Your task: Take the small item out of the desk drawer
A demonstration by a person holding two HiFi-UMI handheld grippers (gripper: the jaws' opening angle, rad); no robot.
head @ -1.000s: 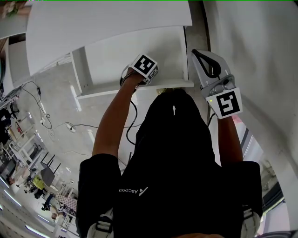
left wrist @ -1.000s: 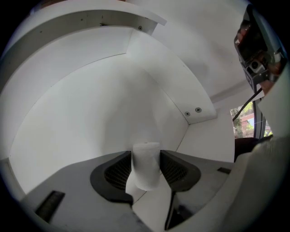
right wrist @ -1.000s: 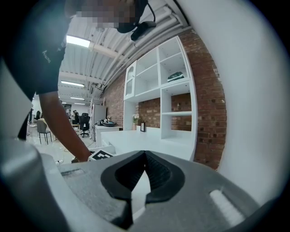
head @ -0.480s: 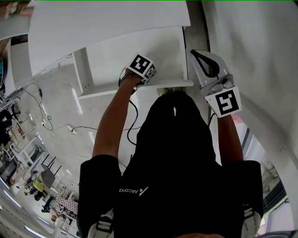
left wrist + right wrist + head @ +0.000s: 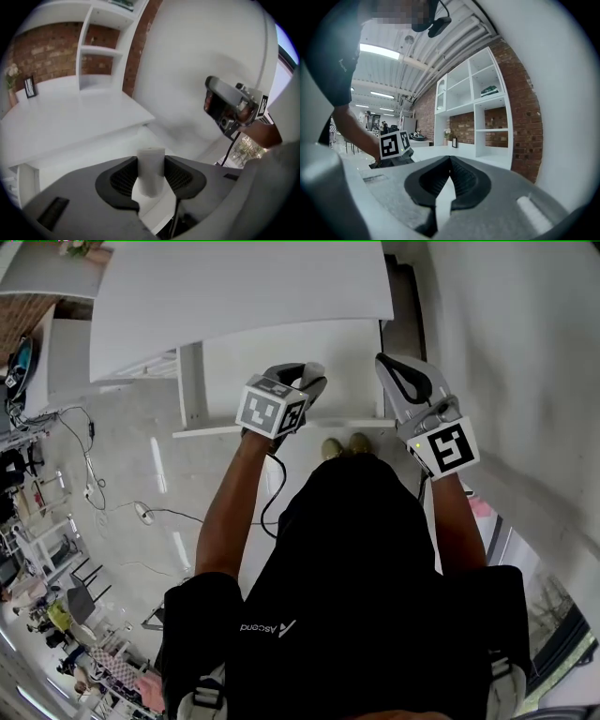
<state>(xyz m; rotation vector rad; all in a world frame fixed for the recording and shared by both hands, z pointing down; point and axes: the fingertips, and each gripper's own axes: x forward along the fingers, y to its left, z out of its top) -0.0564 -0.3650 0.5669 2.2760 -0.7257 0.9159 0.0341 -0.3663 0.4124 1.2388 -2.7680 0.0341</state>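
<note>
White desk top (image 5: 234, 287) fills the upper part of the head view, with the open drawer (image 5: 342, 352) pulled out beneath it toward the person. The left gripper (image 5: 300, 379) reaches over the drawer's front edge. The right gripper (image 5: 394, 371) hangs just beside the drawer's right side, apart from it. The small item cannot be made out in this view, since the left gripper's body and marker cube cover it.

Left gripper view: the jaws stand fairly wide and pinch the small item (image 5: 150, 180), a pale, upright cylinder, with the ribbed pads pressed on its two sides. Behind it lie the desk top and white surfaces. The right gripper appears at the upper right, well apart.

Right gripper view: the jaws are pressed together at the tips with nothing between them. They point toward the white shelves (image 5: 487, 108) on a brick wall (image 5: 525, 117), and the left gripper's marker cube (image 5: 393, 144) shows at lower left.

Progress, as a judgement: the drawer is open and the item is gripped, so the reach and the grasp look complete. The pictures do not settle whether the item is already clear of the drawer. What is left is to carry it clear of the drawer front and set it down. The right gripper is free to close the drawer if that is wanted.
</note>
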